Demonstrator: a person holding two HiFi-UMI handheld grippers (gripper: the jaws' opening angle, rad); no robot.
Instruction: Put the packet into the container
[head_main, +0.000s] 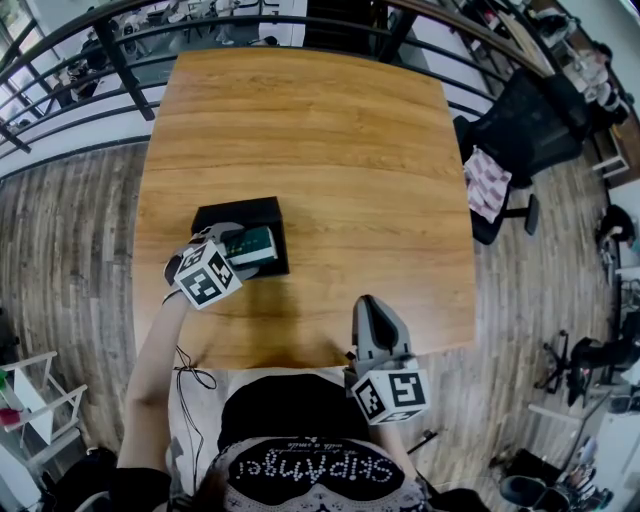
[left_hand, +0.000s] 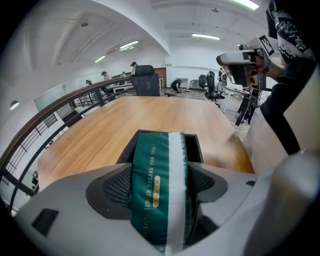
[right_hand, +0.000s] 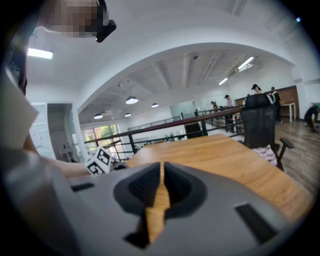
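- Nearest the lens, the right gripper hangs at the table edge, well to the right of the container and nearer the person. Its jaws are pressed almost together with nothing between them.
- Left gripper sits at the container's near edge, jaws clamped on both sides of the green packet.
- Packet hangs over the container's opening, its far end pointing into the black box; I cannot tell whether it touches the floor inside.
- Step in hand, as I judge it: the placing itself, close to done.
- Next move calls for lowering the packet fully inside, then spreading the left jaws and drawing back without dragging it out.
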